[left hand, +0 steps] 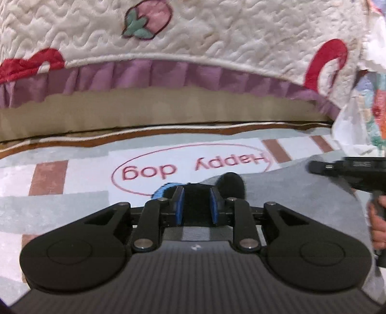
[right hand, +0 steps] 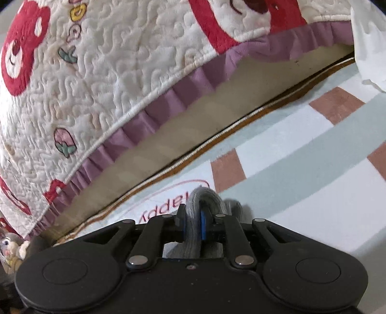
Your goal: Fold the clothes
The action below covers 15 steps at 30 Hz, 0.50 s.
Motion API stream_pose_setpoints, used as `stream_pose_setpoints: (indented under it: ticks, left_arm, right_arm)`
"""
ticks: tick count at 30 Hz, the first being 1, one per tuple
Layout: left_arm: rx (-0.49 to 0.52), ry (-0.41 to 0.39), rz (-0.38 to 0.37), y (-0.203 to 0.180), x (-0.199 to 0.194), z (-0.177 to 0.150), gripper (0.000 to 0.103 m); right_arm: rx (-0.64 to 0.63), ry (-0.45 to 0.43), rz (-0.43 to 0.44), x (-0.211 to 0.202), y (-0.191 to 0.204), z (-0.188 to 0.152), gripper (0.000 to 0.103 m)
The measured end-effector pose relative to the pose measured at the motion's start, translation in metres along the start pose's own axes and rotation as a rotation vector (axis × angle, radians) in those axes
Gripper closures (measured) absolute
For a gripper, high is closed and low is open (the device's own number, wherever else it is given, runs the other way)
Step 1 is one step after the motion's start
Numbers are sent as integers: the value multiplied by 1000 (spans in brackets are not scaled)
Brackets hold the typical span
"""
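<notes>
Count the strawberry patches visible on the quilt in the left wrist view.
1: a pink strawberry near the top centre of the white quilt. Others may lie outside the frame.

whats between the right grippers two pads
A bunched fold of the grey garment sits between the right gripper pads, shown in the right wrist view.

the quilted cover (right hand: 115, 79) walls off the far side, while the checked blanket (right hand: 301, 154) lies open rightward.
</notes>
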<state>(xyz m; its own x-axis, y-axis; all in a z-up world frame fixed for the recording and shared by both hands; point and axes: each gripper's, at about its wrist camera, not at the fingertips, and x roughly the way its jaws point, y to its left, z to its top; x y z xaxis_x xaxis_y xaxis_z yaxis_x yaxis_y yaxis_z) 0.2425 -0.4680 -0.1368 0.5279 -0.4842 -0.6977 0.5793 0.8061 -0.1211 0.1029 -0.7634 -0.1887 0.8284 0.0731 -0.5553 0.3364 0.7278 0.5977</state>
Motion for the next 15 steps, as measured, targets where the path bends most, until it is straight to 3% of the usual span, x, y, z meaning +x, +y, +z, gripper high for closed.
stream_pose_setpoints:
  ticks: [3, 4, 6, 7, 8, 10, 14, 15]
  left_arm:
    - [22, -5, 92, -1, -2, -4, 80]
    - [19, -19, 104, -1, -9, -6, 82]
    - [0, -79, -6, -4, -32, -15, 82]
    - [5, -100, -86, -10, -45, -23, 79]
    - [23, -100, -115, -18, -55, -33, 79]
    - [68, -86, -132, -36, -73, -54, 79]
    - [39, -52, -161, -38, -87, -85, 79]
    - [38, -52, -168, -35, -90, -87, 79]
  right_arm:
    - [31, -23, -40, -22, 5, -4, 79]
    - [42, -45, -54, -35, 8, -7, 63]
    - [21, -68, -69, -61, 16, -14, 40]
    - [5, -77, -75, -74, 21, -19, 41]
    - [-11, -79, -77, -86, 25, -23, 41]
    - [-20, -56, -71, -105, 29, -35, 41]
    - [37, -8, -22, -133, 27, -65, 42]
    - [58, -24, -10, -143, 28, -70, 50]
